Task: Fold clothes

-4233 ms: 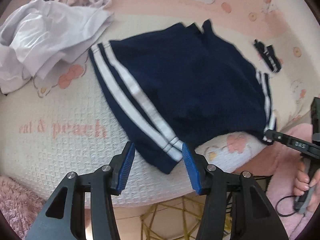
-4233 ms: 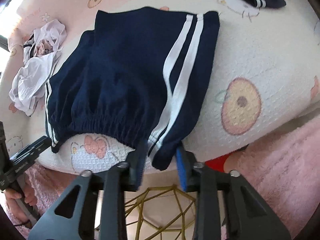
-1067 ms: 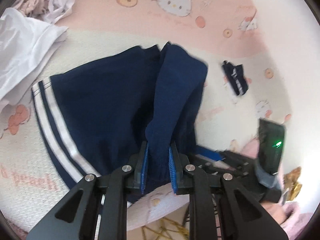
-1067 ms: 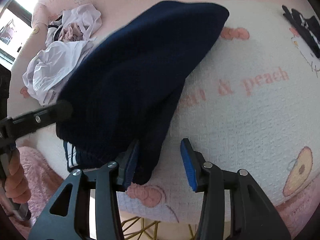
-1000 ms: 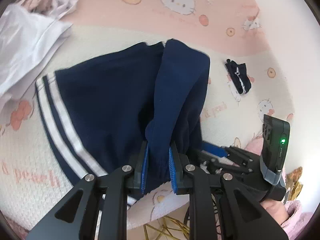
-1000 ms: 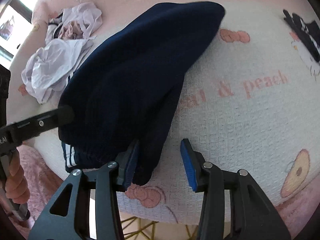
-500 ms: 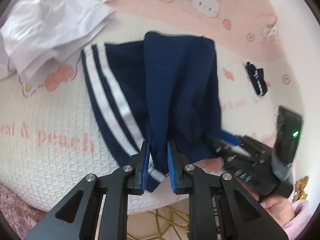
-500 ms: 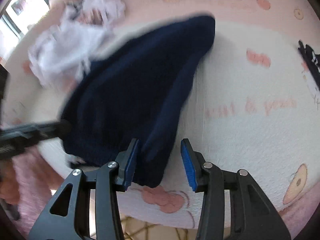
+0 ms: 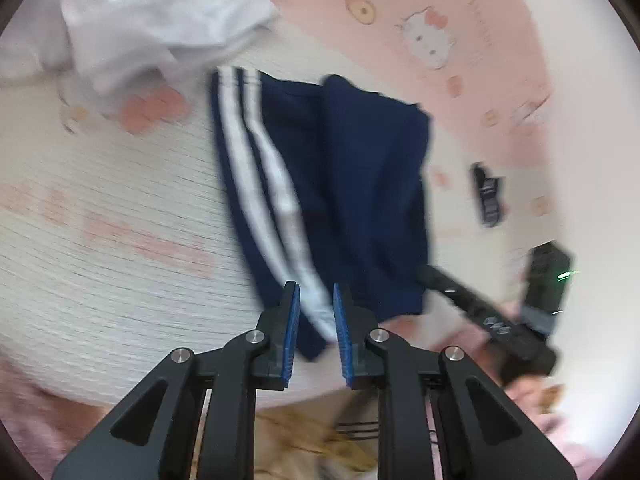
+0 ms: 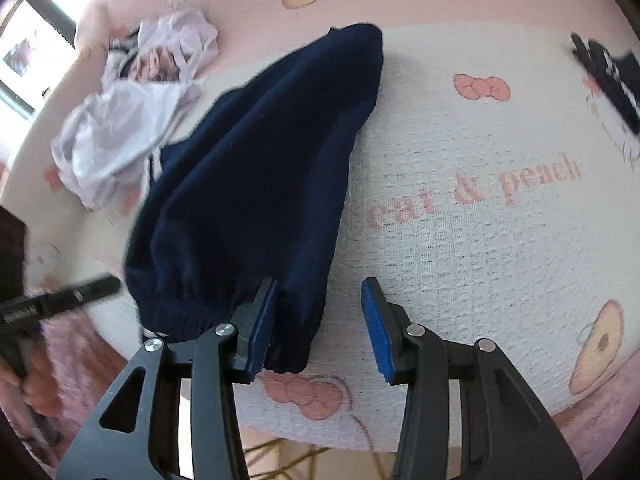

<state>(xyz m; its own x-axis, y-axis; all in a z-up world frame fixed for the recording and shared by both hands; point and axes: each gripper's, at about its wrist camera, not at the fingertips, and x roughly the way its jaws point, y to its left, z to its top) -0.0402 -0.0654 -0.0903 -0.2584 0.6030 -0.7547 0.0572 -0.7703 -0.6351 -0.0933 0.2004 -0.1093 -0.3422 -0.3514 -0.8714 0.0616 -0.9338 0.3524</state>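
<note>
I find the navy shorts (image 9: 352, 184) lying folded in half on the cat-print blanket (image 10: 460, 240), white side stripes to the left. My left gripper (image 9: 314, 332) stands narrowly parted at their near hem, gripping nothing that I can see. My right gripper (image 10: 318, 326) is spread wide beside the waistband. White clothes (image 10: 120, 136) lie far left.

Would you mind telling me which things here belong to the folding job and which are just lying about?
In the job:
navy shorts, folded in half
left tongs, narrowly parted at the shorts' striped edge
right tongs, open at the waistband

Lying about:
white clothes pile
small dark garment
printed blanket
</note>
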